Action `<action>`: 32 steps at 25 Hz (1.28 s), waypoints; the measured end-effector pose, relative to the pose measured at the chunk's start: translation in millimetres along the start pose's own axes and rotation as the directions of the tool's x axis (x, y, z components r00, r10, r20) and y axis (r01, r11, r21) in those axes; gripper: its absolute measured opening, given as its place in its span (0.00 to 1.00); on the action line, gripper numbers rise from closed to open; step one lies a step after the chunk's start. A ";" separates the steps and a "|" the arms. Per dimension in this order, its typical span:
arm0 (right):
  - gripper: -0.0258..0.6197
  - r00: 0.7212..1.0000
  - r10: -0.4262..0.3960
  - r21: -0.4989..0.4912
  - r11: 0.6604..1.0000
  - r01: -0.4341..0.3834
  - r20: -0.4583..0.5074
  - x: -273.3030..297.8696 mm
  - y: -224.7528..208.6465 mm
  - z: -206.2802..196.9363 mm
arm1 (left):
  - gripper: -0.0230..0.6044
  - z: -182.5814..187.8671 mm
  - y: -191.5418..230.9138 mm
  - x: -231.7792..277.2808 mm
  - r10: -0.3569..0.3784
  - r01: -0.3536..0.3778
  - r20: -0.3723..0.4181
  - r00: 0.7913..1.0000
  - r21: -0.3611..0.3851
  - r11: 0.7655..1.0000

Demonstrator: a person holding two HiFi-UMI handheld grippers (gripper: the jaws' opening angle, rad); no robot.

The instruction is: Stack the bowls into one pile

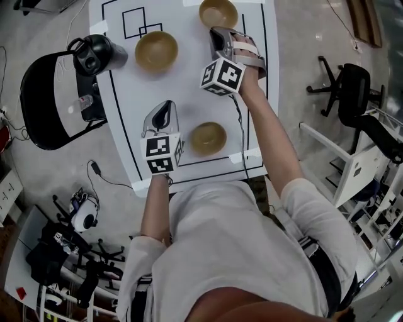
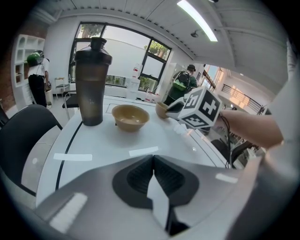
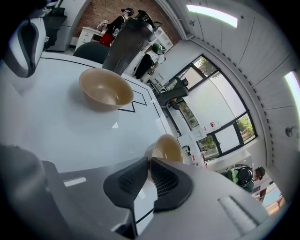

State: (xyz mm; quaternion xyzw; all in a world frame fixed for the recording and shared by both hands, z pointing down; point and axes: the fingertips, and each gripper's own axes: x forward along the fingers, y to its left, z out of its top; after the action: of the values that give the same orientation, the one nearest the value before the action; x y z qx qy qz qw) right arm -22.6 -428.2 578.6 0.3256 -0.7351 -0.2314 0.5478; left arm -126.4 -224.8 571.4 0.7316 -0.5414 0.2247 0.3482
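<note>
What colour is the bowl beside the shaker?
Tan; the bowl shows best in the right gripper view.

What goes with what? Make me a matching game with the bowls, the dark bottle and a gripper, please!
Things:
1. far bowl
2. near bowl
3. shaker bottle
4. left gripper

Places or states:
A. jaws together, nothing between them
B. rim pinched by the right gripper
C. stands at the table's left edge, next to the black chair
D. sits free on the table, just right of the left gripper

Pairs: 1-B, 2-D, 3-C, 4-A.
</note>
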 end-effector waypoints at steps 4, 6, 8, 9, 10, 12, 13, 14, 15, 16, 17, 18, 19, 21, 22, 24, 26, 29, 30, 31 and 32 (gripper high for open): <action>0.08 1.000 0.004 -0.005 1.000 -0.004 0.013 -11.9 3.8 4.8 | 0.04 0.4 -1.0 -5.2 -0.002 0.002 0.007 1.000 0.001 1.000; 0.08 1.000 0.005 -0.002 1.000 -0.005 0.016 -18.6 4.6 6.8 | 0.04 0.2 -2.1 -8.7 -0.005 0.005 0.012 1.000 0.001 1.000; 0.08 1.000 0.003 -0.004 1.000 -0.003 0.018 -25.4 4.9 8.8 | 0.04 0.0 -3.9 -11.8 -0.008 0.008 0.018 1.000 0.002 1.000; 0.08 1.000 0.002 -0.006 1.000 -0.002 0.019 -29.0 5.1 9.8 | 0.04 -0.1 -5.3 -13.4 -0.010 0.010 0.022 1.000 0.001 1.000; 0.08 1.000 0.003 -0.009 1.000 -0.003 0.021 -32.9 5.6 10.8 | 0.04 -0.3 -6.9 -15.1 -0.011 0.011 0.027 1.000 0.000 1.000; 0.08 1.000 0.007 -0.012 1.000 -0.006 0.025 -40.7 8.0 13.3 | 0.04 -1.1 -8.9 -18.9 -0.012 0.013 0.035 0.999 -0.004 1.000; 0.08 1.000 0.008 -0.014 1.000 -0.008 0.027 -44.4 9.7 14.8 | 0.04 -1.5 -9.0 -20.6 -0.013 0.013 0.040 0.999 -0.005 1.000; 0.08 1.000 0.009 -0.016 1.000 -0.009 0.028 -47.9 11.2 16.2 | 0.04 -1.7 -9.2 -22.0 -0.013 0.013 0.044 0.999 -0.006 1.000; 0.08 1.000 0.009 -0.019 1.000 -0.008 0.029 -51.7 12.3 17.4 | 0.04 -1.8 -9.6 -23.6 -0.013 0.013 0.050 0.999 -0.005 1.000; 0.08 1.000 0.009 -0.024 1.000 -0.008 0.030 -55.9 13.3 18.7 | 0.04 -2.1 -10.3 -25.5 -0.011 0.011 0.055 0.998 -0.002 1.000; 0.08 0.999 0.009 -0.030 1.000 -0.008 0.031 -60.3 14.3 20.1 | 0.04 -2.6 -10.9 -27.7 -0.008 0.008 0.059 0.998 0.003 1.000; 0.08 0.999 0.009 -0.038 0.999 -0.008 0.032 -64.6 15.4 22.0 | 0.04 -3.3 -11.0 -30.1 -0.004 0.004 0.061 0.998 0.008 1.000; 0.08 0.999 0.009 -0.045 0.999 -0.008 0.034 -69.0 16.3 24.1 | 0.04 -4.0 -10.8 -32.3 -0.002 0.001 0.063 0.998 0.010 1.000; 0.08 0.999 0.008 -0.055 0.998 -0.006 0.037 -77.7 17.6 27.8 | 0.04 -5.0 -9.7 -37.0 -0.001 0.001 0.070 0.998 0.006 1.000; 0.08 0.999 0.006 -0.058 0.998 -0.003 0.038 -82.2 18.0 29.1 | 0.04 -5.6 -9.2 -39.5 -0.001 0.001 0.072 0.997 0.004 1.000; 0.08 0.999 0.001 -0.060 0.998 0.001 0.038 -90.4 19.2 31.2 | 0.04 -7.6 -8.2 -44.1 -0.002 0.002 0.074 0.997 0.004 1.000; 0.08 0.999 -0.002 -0.057 0.998 0.004 0.037 -97.7 21.8 32.8 | 0.04 -10.5 -7.8 -48.3 -0.005 0.005 0.074 0.997 0.007 1.000; 0.08 1.000 -0.002 -0.058 0.998 0.003 0.031 -110.6 28.6 35.2 | 0.04 -15.5 -9.3 -55.6 -0.013 0.011 0.071 0.997 0.024 1.000; 0.08 1.000 -0.002 -0.061 0.998 0.004 0.031 -115.0 30.7 36.7 | 0.04 -16.7 -10.1 -57.8 -0.016 0.014 0.069 0.997 0.033 0.999; 0.08 0.999 -0.004 -0.062 0.998 0.006 0.032 -119.1 32.3 38.4 | 0.04 -17.7 -10.9 -59.9 -0.021 0.018 0.069 0.997 0.041 0.999; 0.08 0.999 -0.006 -0.062 0.998 0.008 0.032 -123.4 33.8 39.7 | 0.04 -18.8 -12.1 -62.0 -0.025 0.022 0.069 0.997 0.046 0.999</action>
State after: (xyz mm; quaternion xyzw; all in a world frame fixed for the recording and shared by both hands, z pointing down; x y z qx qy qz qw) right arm -45.0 -315.5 509.7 0.3071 -0.7351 -0.2611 0.5451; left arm -133.4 -169.2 536.7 0.7531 -0.5391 0.2073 0.3151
